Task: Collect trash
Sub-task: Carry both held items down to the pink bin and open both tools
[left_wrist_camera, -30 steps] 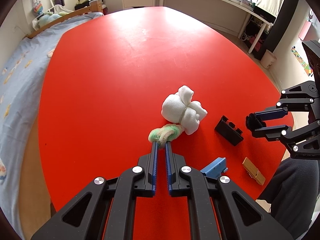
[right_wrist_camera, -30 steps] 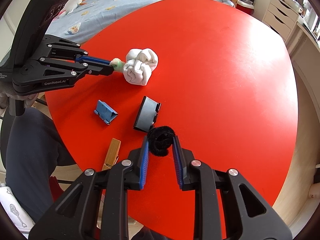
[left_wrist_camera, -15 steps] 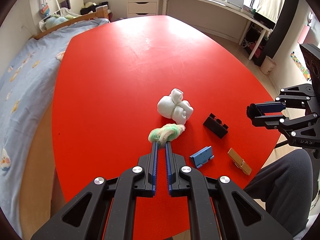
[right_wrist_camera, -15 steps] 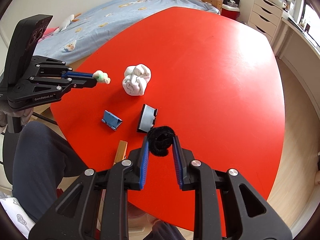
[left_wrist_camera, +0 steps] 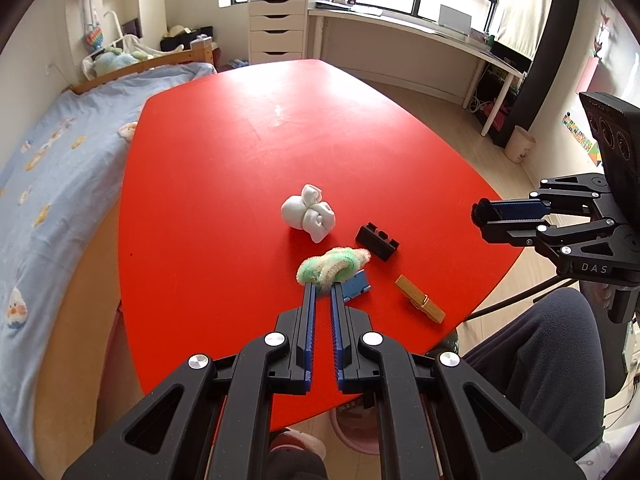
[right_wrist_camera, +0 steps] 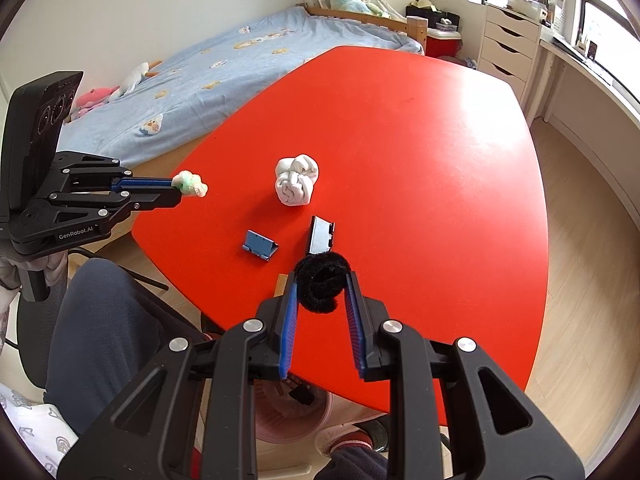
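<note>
My left gripper (left_wrist_camera: 323,289) is shut on a green and white fuzzy scrunchie (left_wrist_camera: 332,265) and holds it in the air over the near edge of the red table (left_wrist_camera: 224,168); it also shows in the right wrist view (right_wrist_camera: 176,190). My right gripper (right_wrist_camera: 322,290) is shut on a black fuzzy scrunchie (right_wrist_camera: 322,286), also lifted, at the table's near right (left_wrist_camera: 480,216). A white knotted cloth ball (left_wrist_camera: 308,216) lies on the table (right_wrist_camera: 297,182). A pink bin (right_wrist_camera: 292,412) stands on the floor under the table edge.
On the table lie a black block (left_wrist_camera: 377,241), a blue clip stand (right_wrist_camera: 260,245) and a wooden clothespin (left_wrist_camera: 420,304). The person's legs (right_wrist_camera: 108,332) are by the near edge. A bed (left_wrist_camera: 48,168) stands to the left, a desk and drawers beyond.
Both grippers have risen and pulled back from the table toward the person, each still holding its scrunchie. The objects on the table have not moved.
</note>
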The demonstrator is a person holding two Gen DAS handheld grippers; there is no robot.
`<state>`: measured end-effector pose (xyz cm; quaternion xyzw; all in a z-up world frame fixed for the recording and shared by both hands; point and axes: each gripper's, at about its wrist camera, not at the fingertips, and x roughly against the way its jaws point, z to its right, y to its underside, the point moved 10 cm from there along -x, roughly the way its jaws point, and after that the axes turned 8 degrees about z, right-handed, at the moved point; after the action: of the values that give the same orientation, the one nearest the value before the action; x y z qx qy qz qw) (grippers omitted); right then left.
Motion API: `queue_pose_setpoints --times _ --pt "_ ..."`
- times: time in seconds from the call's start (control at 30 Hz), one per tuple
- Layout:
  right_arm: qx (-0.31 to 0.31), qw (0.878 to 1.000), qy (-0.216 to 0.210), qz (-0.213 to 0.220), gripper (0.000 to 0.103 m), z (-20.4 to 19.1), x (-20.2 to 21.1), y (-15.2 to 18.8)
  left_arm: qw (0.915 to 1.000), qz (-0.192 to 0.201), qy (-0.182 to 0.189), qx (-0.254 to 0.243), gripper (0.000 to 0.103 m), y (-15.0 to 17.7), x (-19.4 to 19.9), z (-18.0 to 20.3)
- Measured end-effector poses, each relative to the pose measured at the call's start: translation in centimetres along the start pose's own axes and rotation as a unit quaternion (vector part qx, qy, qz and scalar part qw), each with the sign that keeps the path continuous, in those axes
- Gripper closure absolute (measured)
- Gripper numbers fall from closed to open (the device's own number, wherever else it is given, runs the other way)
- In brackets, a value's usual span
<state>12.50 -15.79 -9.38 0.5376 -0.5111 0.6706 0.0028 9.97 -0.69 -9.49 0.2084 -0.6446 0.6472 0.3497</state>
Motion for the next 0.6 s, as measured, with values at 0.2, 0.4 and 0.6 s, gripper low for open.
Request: queue_pose_setpoints --times 0.2,0.4,0.6 --pt "-0.001 1.000 0.001 0.027 0.080 -1.5 2.9 0.3 0.9998 0.017 0.004 -0.013 0.096 0.3 2.3 1.8" --pt "-0.009 0.999 -0.001 0.043 0.080 -2.7 5.0 1.2 0.9994 0.027 0.013 -0.018 0.096 1.1 4.1 3.3" --pt "-0.003 0.999 0.001 0.043 0.080 -4.0 6.3 2.6 0.9992 0.031 0.017 -0.017 0.096 2.1 5.4 4.3"
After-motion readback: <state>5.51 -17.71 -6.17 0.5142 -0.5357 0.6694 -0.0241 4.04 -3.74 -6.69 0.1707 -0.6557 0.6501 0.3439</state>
